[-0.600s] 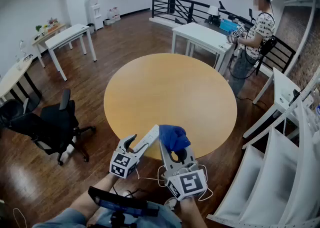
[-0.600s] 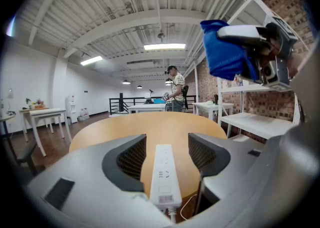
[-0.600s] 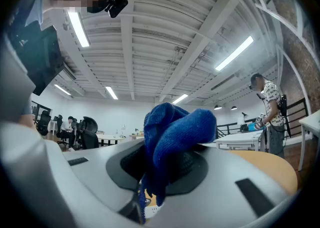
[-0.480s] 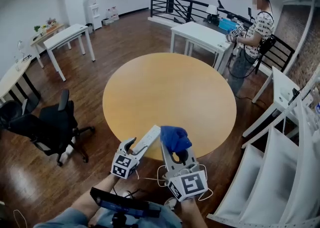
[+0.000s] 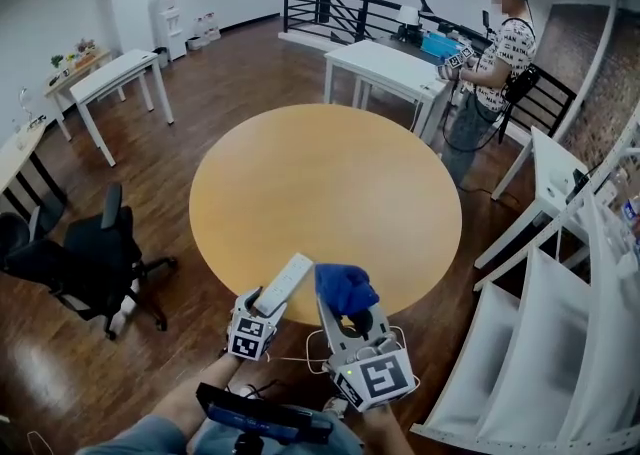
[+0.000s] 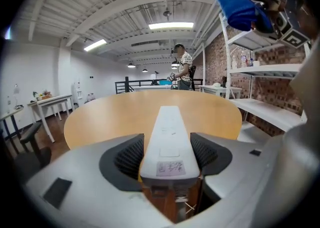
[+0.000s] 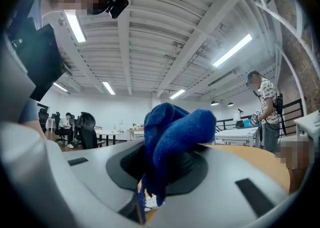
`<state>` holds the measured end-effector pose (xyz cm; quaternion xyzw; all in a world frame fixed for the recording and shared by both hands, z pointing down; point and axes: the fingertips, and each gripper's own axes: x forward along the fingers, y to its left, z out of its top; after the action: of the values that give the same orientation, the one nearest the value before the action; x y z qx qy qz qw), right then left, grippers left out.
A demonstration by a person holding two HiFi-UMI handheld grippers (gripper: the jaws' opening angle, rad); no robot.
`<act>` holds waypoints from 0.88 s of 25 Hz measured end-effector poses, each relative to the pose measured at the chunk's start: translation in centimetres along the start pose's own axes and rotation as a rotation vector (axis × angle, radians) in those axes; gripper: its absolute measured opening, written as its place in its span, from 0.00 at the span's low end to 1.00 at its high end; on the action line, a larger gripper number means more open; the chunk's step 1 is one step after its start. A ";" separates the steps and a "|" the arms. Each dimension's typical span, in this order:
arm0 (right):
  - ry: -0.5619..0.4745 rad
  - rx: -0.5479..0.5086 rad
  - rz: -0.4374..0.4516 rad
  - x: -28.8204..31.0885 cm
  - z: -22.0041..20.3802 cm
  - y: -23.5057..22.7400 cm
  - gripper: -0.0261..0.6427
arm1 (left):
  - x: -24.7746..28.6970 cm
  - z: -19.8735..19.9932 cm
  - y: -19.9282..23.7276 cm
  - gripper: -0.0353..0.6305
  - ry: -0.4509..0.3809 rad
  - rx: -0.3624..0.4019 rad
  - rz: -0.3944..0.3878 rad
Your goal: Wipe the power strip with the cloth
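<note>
Open loft room, dark wood floor. Round tan table (image 5: 330,173) in the centre with a bare top. White desks (image 5: 110,78) stand at left and at the far side. Black office chair (image 5: 85,258) is at left, white shelving (image 5: 560,343) at right against a brick wall, and a black railing (image 5: 340,8) at the back. A person (image 5: 495,53) in a patterned shirt stands at the far desk.

Left gripper (image 5: 264,301): jaws set wide, ribbed pads pressed on both long sides of the white power strip (image 5: 285,281), near its cable end. The strip is held clear of the table. It reaches forward from the jaws, its far end over the table's near edge.

Right gripper (image 5: 350,311): jaws clamped on the bunched blue cloth (image 5: 344,287). A fold stands up above the pads and a tail hangs down between them. The cloth sits just right of the strip's far end. In the left gripper view it is up and to the right, apart from the strip.

Writing:
- A pale sticker (image 6: 169,168) on the strip's top face near the jaws carries print too blurred to read.
- No brand name is legible anywhere.
- Each gripper's cube shows a square black-and-white marker (image 5: 380,379), a pattern only, no text.
</note>
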<state>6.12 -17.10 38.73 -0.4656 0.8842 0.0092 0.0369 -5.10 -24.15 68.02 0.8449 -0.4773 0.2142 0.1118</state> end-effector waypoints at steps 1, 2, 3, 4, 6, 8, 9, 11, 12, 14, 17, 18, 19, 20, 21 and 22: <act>0.003 -0.004 0.000 0.0 0.0 0.0 0.15 | 0.3 0.0 0.0 0.52 -0.002 -0.004 0.004; 0.005 -0.008 -0.001 0.1 -0.1 0.0 0.15 | 0.5 0.0 0.0 0.52 -0.003 -0.006 0.008; 0.007 -0.011 -0.001 0.2 -0.1 0.0 0.15 | 0.8 -0.1 0.1 0.52 -0.001 -0.005 0.013; 0.010 -0.013 -0.002 0.2 -0.1 0.1 0.15 | 1.1 -0.2 0.1 0.52 0.004 -0.003 0.018; 0.019 -0.015 -0.007 0.1 -0.3 -0.1 0.15 | 1.5 -0.5 0.0 0.52 0.013 0.003 0.031; 0.027 -0.013 -0.015 -0.2 -0.4 -0.5 0.15 | 1.7 -0.5 -0.1 0.53 0.008 0.011 0.044; 0.029 -0.010 -0.019 -0.3 -0.5 -0.6 0.15 | 1.7 -0.5 -0.2 0.53 0.002 0.018 0.050; 0.034 -0.001 -0.023 -0.5 -0.8 -0.7 0.15 | 1.7 -0.5 -0.3 0.53 -0.009 0.035 0.055; 0.036 0.002 -0.024 -0.5 -0.9 -0.7 0.15 | 1.7 -0.5 -0.2 0.53 -0.007 0.041 0.055; 0.040 0.005 -0.023 -0.5 -1.0 -0.7 0.15 | 1.8 -0.4 -0.2 0.51 0.008 0.042 0.046; 0.038 0.011 -0.018 -0.6 -1.0 -0.3 0.15 | 1.6 -0.4 -0.2 0.50 0.036 0.022 0.025; 0.036 0.012 -0.017 -0.7 -1.0 -0.3 0.15 | 1.5 -0.4 -0.2 0.50 0.043 0.015 0.018; 0.032 0.013 -0.018 -0.8 -1.0 -0.2 0.15 | 1.3 -0.4 -0.2 0.50 0.047 0.009 0.011; 0.028 0.014 -0.019 -0.8 -0.9 -0.2 0.15 | 1.1 -0.3 -0.2 0.50 0.048 0.005 0.003; 0.023 0.017 -0.022 -0.9 -0.8 -0.3 0.15 | 0.9 -0.1 -0.3 0.50 0.046 0.003 -0.005; 0.019 0.022 -0.024 -0.9 -0.8 -0.4 0.15 | 0.6 0.2 -0.4 0.50 0.041 0.003 -0.011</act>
<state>6.90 -16.57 39.56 -0.4757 0.8790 -0.0054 0.0337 -4.45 -24.51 68.19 0.8432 -0.4698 0.2313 0.1216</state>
